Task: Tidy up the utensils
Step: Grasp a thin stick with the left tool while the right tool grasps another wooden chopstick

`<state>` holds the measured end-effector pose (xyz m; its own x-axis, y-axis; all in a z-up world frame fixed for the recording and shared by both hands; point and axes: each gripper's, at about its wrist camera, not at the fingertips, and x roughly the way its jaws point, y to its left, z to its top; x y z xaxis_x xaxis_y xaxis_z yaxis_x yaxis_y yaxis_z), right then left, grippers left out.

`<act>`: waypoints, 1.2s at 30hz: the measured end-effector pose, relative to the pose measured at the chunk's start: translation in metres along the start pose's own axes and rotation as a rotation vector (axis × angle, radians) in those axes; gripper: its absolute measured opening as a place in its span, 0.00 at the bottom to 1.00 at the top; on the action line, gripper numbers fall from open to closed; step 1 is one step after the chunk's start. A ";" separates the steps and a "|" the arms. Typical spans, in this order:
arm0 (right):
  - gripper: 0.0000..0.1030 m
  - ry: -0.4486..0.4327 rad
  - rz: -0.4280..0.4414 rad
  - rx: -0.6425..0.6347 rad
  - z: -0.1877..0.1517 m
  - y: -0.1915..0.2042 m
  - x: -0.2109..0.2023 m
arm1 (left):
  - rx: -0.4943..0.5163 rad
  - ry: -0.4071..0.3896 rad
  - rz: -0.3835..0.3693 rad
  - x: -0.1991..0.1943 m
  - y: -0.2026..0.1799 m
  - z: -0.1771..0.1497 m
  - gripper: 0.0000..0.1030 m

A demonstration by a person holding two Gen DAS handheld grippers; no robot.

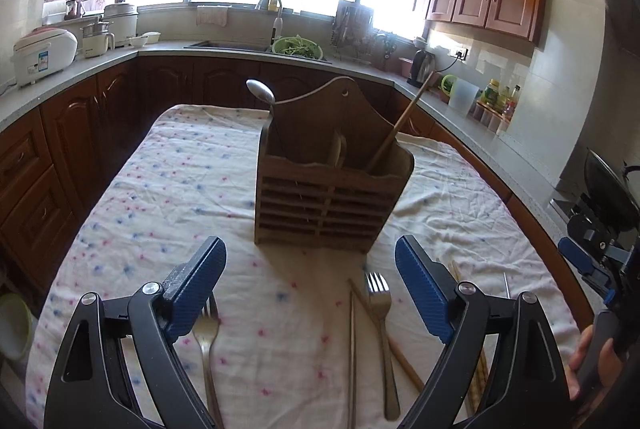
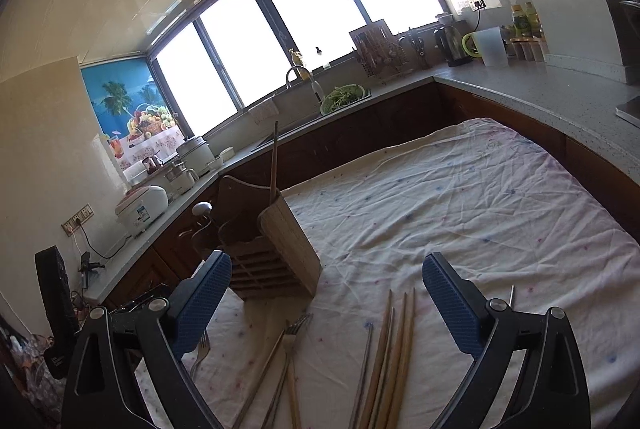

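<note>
A wooden utensil holder (image 1: 328, 185) stands on the cloth-covered table (image 1: 168, 189). It holds a metal spoon (image 1: 260, 91), a wooden spoon and a long wooden stick (image 1: 400, 121). My left gripper (image 1: 310, 269) is open and empty, just in front of the holder. Below it lie a fork (image 1: 380, 313), a second fork (image 1: 206, 341) and chopsticks (image 1: 352, 349). My right gripper (image 2: 326, 289) is open and empty above several wooden chopsticks (image 2: 394, 353) and a fork (image 2: 294, 329). The holder shows in the right wrist view (image 2: 276, 253) to the left.
The right gripper shows at the right edge of the left wrist view (image 1: 592, 261). Kitchen counters with a rice cooker (image 1: 42, 55), a sink with a green colander (image 1: 298, 47) and a kettle (image 1: 422, 67) surround the table. A thin metal rod (image 2: 511, 295) lies by the right finger.
</note>
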<state>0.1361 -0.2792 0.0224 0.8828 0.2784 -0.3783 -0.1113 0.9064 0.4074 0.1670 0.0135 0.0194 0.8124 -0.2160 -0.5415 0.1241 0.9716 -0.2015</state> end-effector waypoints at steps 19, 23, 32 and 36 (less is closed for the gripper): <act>0.95 0.094 -0.117 -0.006 -0.058 -0.036 -0.045 | -0.006 0.129 -0.017 -0.010 -0.011 -0.062 0.86; 0.95 0.093 -0.123 -0.006 -0.059 -0.039 -0.045 | 0.013 0.135 -0.014 -0.007 -0.016 -0.062 0.86; 0.75 0.112 -0.142 -0.025 -0.055 -0.041 -0.034 | 0.045 0.176 -0.015 0.010 -0.021 -0.061 0.83; 0.60 0.145 -0.150 -0.023 -0.051 -0.042 -0.020 | 0.057 0.220 -0.031 0.023 -0.023 -0.061 0.71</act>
<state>0.0993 -0.3069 -0.0299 0.8153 0.1812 -0.5499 0.0047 0.9477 0.3192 0.1480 -0.0197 -0.0385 0.6650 -0.2555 -0.7018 0.1842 0.9667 -0.1775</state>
